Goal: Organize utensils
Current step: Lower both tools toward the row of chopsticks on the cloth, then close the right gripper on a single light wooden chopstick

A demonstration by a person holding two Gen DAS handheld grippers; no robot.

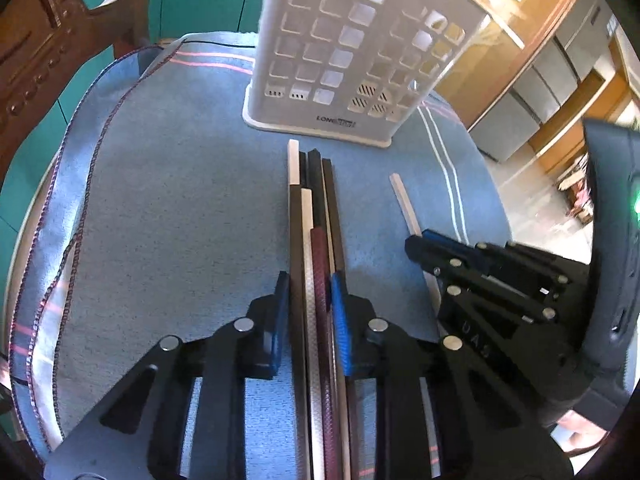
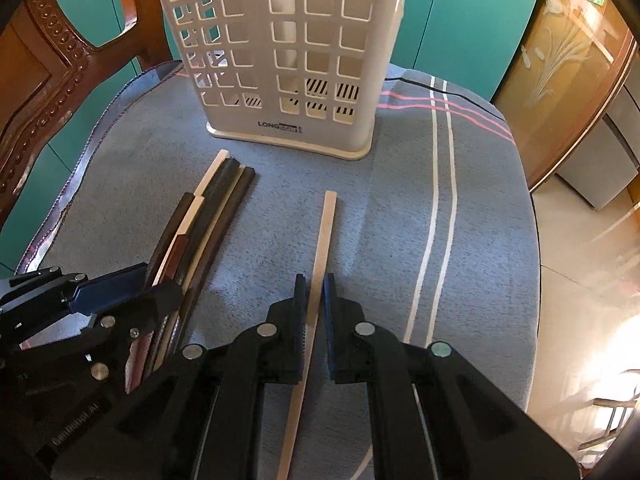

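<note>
Left gripper (image 1: 310, 300) clamps the chopstick bundle (image 1: 316, 208); right gripper (image 2: 316, 300) pinches a single pale chopstick (image 2: 326, 232). Judged best: lift both level, then tip ends into the far white holder (image 2: 288, 60).

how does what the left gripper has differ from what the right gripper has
The left gripper is closed on a bundle of chopsticks, dark, maroon and pale; the right gripper is closed on a single pale chopstick. Both lie on the blue cloth, ends toward the white holder.
</note>
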